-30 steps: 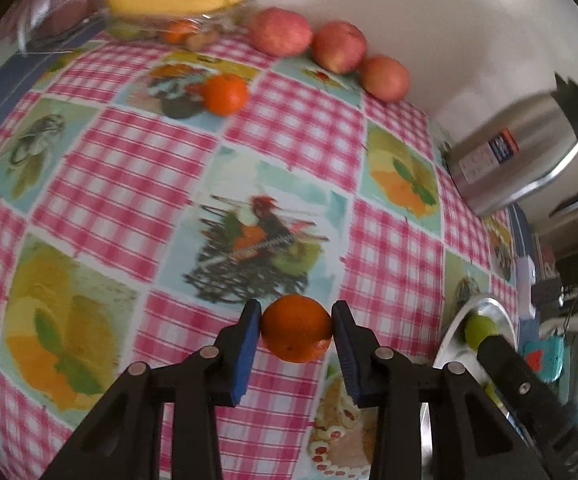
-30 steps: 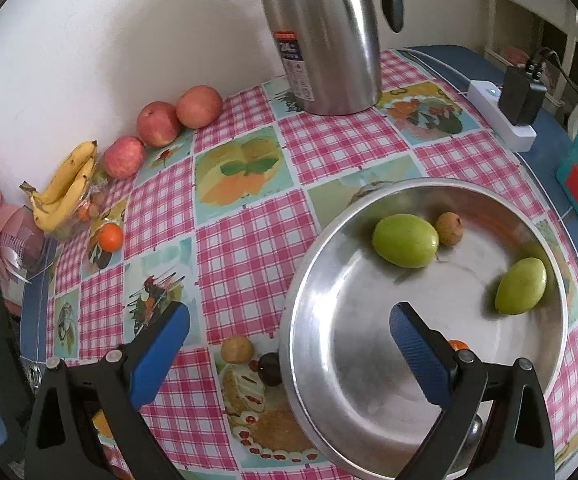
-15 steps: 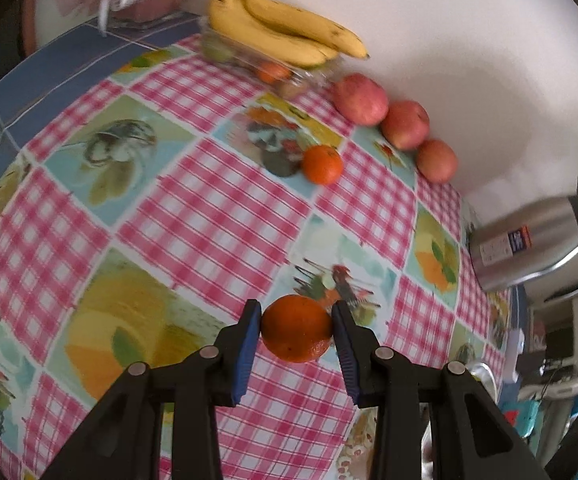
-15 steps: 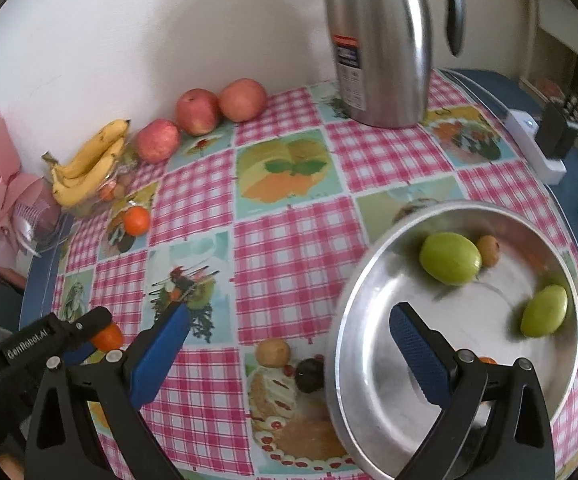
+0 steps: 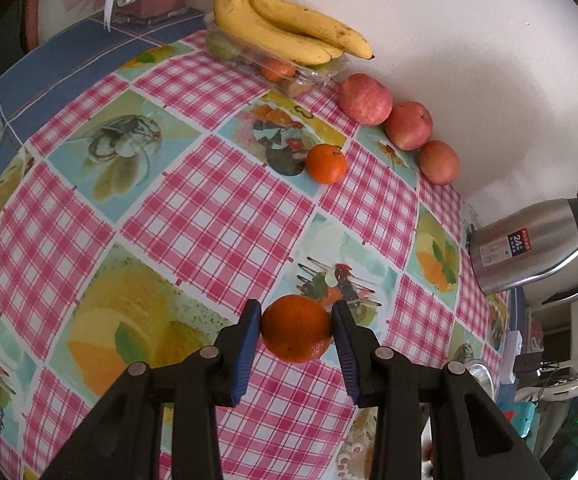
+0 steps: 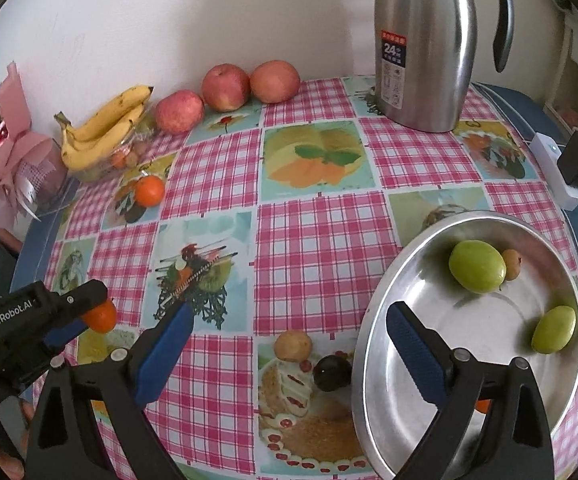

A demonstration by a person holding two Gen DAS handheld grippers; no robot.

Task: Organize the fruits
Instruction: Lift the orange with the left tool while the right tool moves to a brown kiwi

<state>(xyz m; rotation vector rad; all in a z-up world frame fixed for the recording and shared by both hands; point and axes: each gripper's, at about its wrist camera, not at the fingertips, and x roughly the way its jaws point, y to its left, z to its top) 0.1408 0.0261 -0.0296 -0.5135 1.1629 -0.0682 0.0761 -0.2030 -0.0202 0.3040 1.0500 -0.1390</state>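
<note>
My left gripper [image 5: 296, 334] is shut on an orange tangerine [image 5: 297, 329], held above the checked tablecloth; the same gripper and tangerine [image 6: 101, 316] show at the lower left of the right wrist view. My right gripper [image 6: 287, 344] stands wide open with nothing between its fingers, over the left rim of a steel bowl [image 6: 409, 248]. In the bowl lie two green fruits [image 6: 477, 266] [image 6: 553, 329], a small brown fruit [image 6: 512, 264] and an orange one mostly hidden behind a finger. A second tangerine [image 5: 326, 163] rests on the cloth near three apples [image 5: 409, 125].
Bananas [image 5: 289, 30] lie on a clear plastic box of fruit by the wall. A steel thermos jug [image 6: 423, 40] stands at the back right. A small brown fruit [image 6: 293, 345] and a dark fruit [image 6: 332, 373] sit left of the bowl. A power strip [image 6: 555, 168] lies at the right.
Both views have swung: the left gripper carried the tangerine away from the bowl, toward the left of the table. The right gripper slid left, so the bowl sits further right.
</note>
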